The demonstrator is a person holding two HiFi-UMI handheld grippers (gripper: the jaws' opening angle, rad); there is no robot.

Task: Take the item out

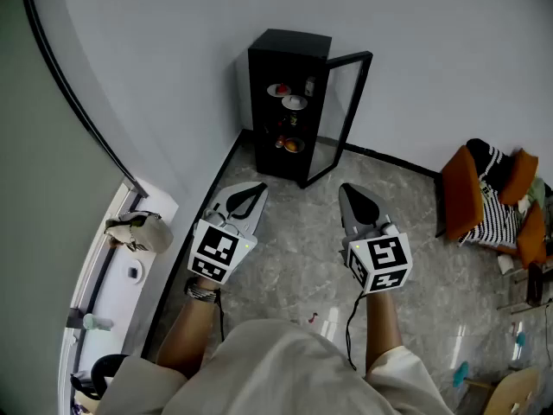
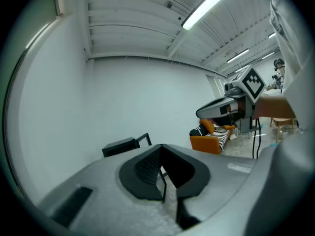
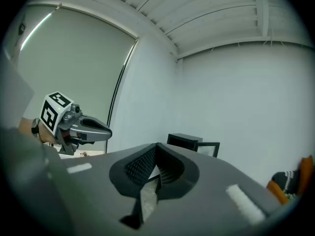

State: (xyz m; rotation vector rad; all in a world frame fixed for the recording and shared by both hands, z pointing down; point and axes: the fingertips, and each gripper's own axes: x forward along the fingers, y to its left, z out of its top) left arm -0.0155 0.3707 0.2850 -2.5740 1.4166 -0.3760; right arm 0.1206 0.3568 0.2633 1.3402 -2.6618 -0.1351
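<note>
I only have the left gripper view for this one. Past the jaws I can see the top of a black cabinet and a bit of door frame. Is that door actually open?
Observer: Yes. The head view shows the cabinet with its glass door swung wide open, so the inside is exposed.
Operator: Is there anything inside to take out?
Observer: Yes, the shelves hold small dishes. The lowest plate carries something orange. I cannot tell what it is.
Operator: What about the right gripper's jaws? I only see it side on.
Observer: In its own view the right gripper is shut, with nothing between the jaws.
</note>
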